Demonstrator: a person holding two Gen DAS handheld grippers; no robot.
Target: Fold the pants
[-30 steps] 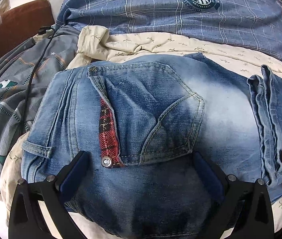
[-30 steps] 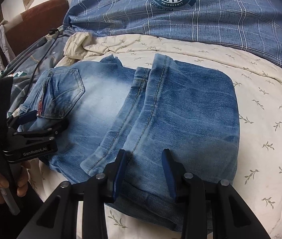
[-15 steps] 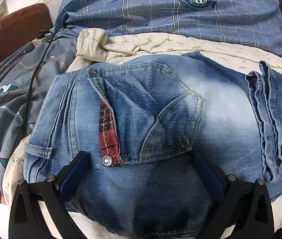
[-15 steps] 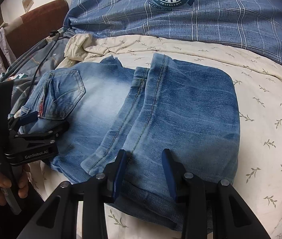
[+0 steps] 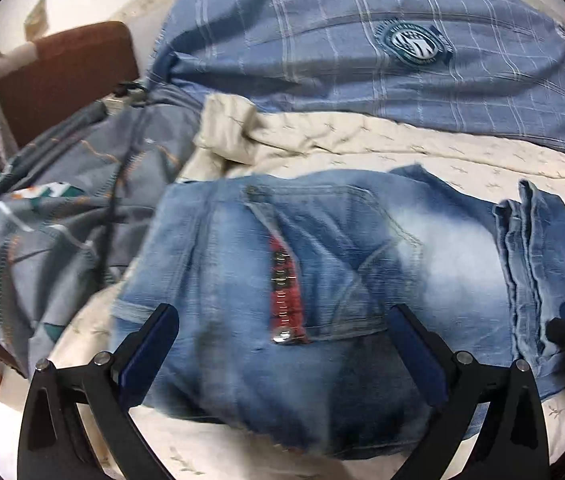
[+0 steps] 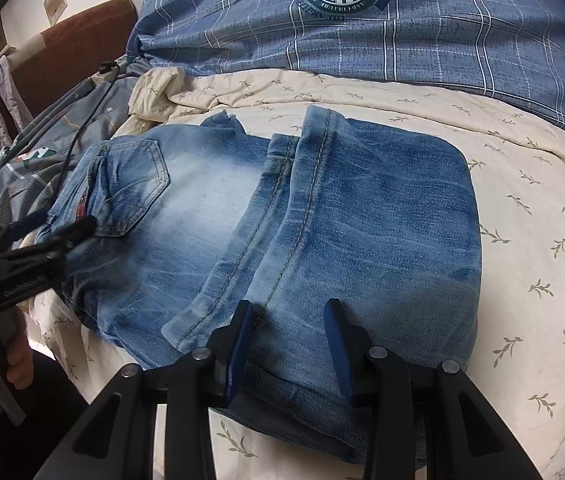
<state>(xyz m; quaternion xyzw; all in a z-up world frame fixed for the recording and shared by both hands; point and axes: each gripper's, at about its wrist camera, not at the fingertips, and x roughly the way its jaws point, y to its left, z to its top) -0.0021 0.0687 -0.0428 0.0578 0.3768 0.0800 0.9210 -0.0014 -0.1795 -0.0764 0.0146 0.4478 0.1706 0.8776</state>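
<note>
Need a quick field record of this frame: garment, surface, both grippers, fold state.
garment: jeans, back pocket facing up
surface: cream bedsheet
left gripper: open, over the waist end
right gripper: jaws part-open around the folded legs; grip unclear
fold state: legs doubled over, waist end not yet folded
behind: blue plaid duvet

Bare bed sheet point(image 6: 530, 240) right of the folded jeans point(image 6: 362, 220): open passage. Far side blocked by plaid pillow point(image 6: 402, 32). Left side crowded: grey quilt point(image 5: 62, 220) with black cable point(image 6: 82, 120), brown headboard point(image 6: 82, 52) behind.
</note>
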